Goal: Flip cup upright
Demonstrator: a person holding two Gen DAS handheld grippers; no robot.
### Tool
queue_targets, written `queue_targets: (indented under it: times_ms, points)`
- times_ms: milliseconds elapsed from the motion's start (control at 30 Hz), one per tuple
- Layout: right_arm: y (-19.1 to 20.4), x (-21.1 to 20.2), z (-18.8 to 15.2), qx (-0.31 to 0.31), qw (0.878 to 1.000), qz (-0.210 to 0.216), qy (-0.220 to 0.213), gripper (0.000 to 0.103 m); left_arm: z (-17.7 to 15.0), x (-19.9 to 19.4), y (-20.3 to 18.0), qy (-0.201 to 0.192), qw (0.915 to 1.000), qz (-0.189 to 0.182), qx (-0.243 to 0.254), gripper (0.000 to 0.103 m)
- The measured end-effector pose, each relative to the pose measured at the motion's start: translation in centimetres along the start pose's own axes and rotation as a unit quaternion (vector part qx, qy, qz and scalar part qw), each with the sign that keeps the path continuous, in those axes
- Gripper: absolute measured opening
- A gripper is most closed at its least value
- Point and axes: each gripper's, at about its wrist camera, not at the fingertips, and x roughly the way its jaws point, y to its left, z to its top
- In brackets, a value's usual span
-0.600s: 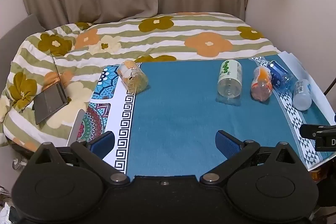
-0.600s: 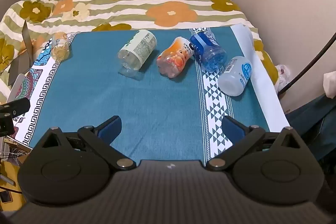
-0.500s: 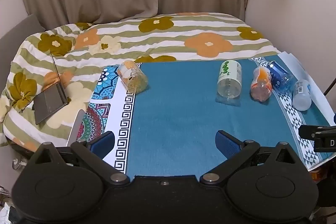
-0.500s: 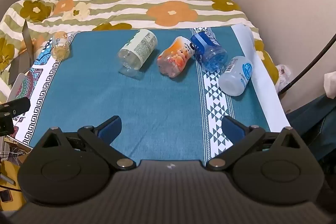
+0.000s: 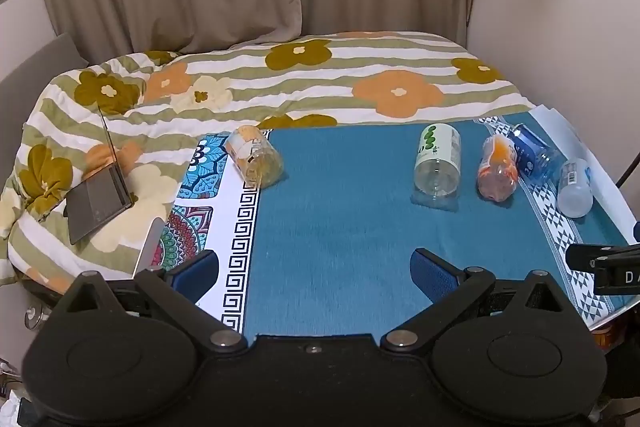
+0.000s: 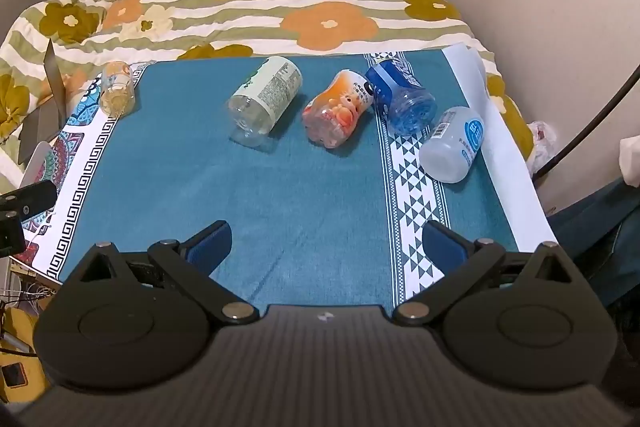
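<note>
Several plastic cups lie on their sides on a blue cloth (image 5: 340,219). A yellow-orange cup (image 5: 254,157) lies at the far left; it also shows in the right wrist view (image 6: 117,89). A green-label cup (image 6: 266,99), an orange cup (image 6: 340,115), a blue cup (image 6: 402,97) and a white cup with a blue label (image 6: 454,145) lie in a row to the right. My left gripper (image 5: 316,273) is open and empty above the cloth's near edge. My right gripper (image 6: 326,247) is open and empty, well short of the cups.
A flowered striped quilt (image 5: 320,79) covers the bed behind the cloth. An open laptop (image 5: 100,195) sits on the quilt at the left. Curtains hang at the back and a wall (image 5: 560,7) stands at the right. A black cable (image 6: 592,123) runs at the right.
Both views have shifted very slightly; the cups have not moved and both grippers stay open.
</note>
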Motion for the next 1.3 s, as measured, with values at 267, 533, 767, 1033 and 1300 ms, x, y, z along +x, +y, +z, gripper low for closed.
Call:
queue_targets:
  times_ms: [267, 533, 767, 1033, 1300]
  points:
    - [-0.1, -0.4, 0.2, 0.006, 1.000, -0.001, -0.003, 0.103, 0.0, -0.1, -0.3, -0.006, 1.0000, 0.000, 0.000, 0.103]
    - [-0.4, -0.6, 0.1, 0.008, 1.000, -0.003, -0.004, 0.103, 0.0, -0.1, -0.6, -0.008, 1.0000, -0.003, 0.003, 0.103]
    - [-0.4, -0.6, 0.1, 0.009, 1.000, -0.003, -0.004, 0.103, 0.0, -0.1, -0.6, -0.008, 1.0000, -0.003, 0.002, 0.103]
    - [-0.4, -0.8, 0.0, 0.006, 1.000, -0.001, -0.005, 0.103, -0.1, -0.4, -1.0, -0.012, 0.9999, -0.001, 0.005, 0.103]
    - [-0.3, -0.8, 0.0, 0.006, 1.000, -0.001, -0.006, 0.103, -0.1, -0.6, -1.0, -0.013, 0.9999, -0.002, 0.003, 0.103]
